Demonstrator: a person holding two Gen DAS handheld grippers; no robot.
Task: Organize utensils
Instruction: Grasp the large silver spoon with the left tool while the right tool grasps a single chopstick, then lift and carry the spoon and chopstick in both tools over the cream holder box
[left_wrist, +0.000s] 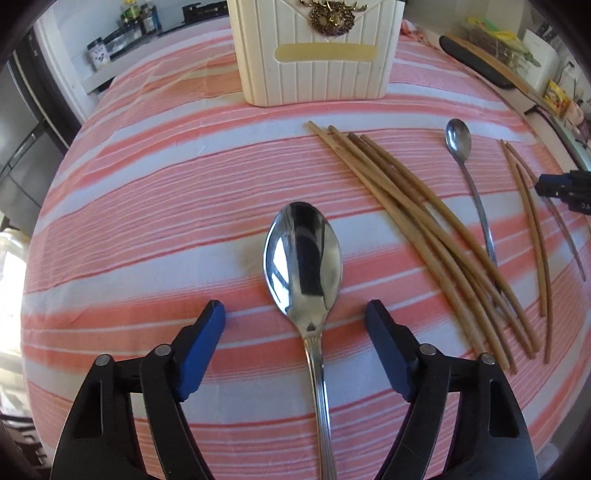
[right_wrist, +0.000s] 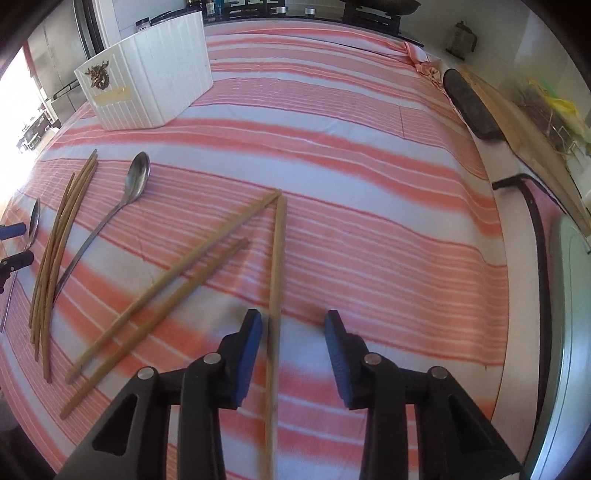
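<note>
**Both Jaws Positioned Over Utensils**

The left gripper (left_wrist: 295, 314) stood with jaws wide, straddling the large spoon (left_wrist: 303, 258) at the neck, pads clear of it. The spoon lay bowl-up at frame centre on the striped tabletop (left_wrist: 147, 206), polished and mirror-bright. The right gripper (right_wrist: 293, 325) stood with jaws narrower around one chopstick (right_wrist: 276, 258) (pale wood), its left pad just beside it, probably lined up for pickup toward the white holder (right_wrist: 155, 74), upper left.
</note>
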